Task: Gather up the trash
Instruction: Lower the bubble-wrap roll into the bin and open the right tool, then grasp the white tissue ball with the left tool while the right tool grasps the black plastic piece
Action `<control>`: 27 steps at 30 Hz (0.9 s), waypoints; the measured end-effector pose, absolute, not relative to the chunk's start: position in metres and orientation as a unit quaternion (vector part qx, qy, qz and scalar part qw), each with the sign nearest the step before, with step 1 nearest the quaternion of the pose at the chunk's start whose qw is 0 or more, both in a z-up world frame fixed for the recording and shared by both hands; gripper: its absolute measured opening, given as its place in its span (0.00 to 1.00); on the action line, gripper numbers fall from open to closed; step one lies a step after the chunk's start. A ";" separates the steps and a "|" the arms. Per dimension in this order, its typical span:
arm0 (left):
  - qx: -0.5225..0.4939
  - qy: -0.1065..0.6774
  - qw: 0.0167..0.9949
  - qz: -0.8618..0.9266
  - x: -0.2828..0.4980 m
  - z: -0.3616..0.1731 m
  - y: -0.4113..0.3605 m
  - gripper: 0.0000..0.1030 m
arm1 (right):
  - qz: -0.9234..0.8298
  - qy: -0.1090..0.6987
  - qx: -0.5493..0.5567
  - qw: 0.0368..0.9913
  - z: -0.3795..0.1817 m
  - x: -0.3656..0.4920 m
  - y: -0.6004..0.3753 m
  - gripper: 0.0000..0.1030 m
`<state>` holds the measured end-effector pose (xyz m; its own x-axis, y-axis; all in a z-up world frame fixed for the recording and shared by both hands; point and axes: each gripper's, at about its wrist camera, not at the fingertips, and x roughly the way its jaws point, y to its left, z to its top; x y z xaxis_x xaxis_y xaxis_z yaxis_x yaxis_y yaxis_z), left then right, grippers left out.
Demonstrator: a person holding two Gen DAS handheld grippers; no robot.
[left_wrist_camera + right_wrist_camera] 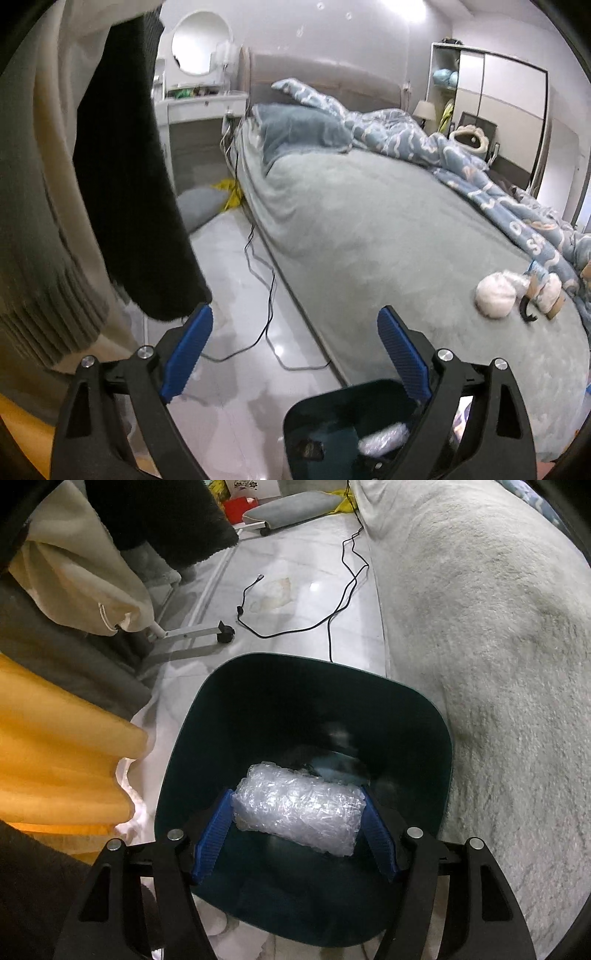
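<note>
The left claw (294,325) has two glossy black plastic arms, each shaped as an open triangular frame with a cut-out slot. Round silver screw heads sit at the pivots, two on each side. Its fingers (188,354) carry bright blue pads with fine ribbed faces. The right claw (297,830) is built the same: black framed arms, silver screws at the joints, and blue ribbed pads (212,840) on the inner faces.
</note>
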<state>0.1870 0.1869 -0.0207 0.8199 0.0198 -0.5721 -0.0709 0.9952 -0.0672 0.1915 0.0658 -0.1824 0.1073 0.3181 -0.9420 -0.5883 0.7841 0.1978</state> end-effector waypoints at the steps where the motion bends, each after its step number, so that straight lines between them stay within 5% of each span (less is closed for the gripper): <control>1: -0.046 0.293 0.955 0.022 0.187 -0.018 0.184 0.91 | 0.311 0.594 -0.112 0.733 -0.182 0.190 0.064 0.68; 5: -0.031 0.279 0.960 0.017 0.191 -0.014 0.169 0.92 | 0.324 0.592 -0.097 0.732 -0.179 0.186 0.063 0.85; 27: -0.057 0.266 0.961 -0.043 0.207 -0.002 0.106 0.94 | 0.333 0.468 -0.066 0.816 -0.085 0.183 -0.002 0.85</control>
<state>0.2068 0.1057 -0.0015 0.8552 -0.1125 -0.5059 0.0523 0.9899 -0.1317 0.1827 -0.0019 -0.0853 0.3406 0.4810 -0.8078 -0.6053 0.7697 0.2030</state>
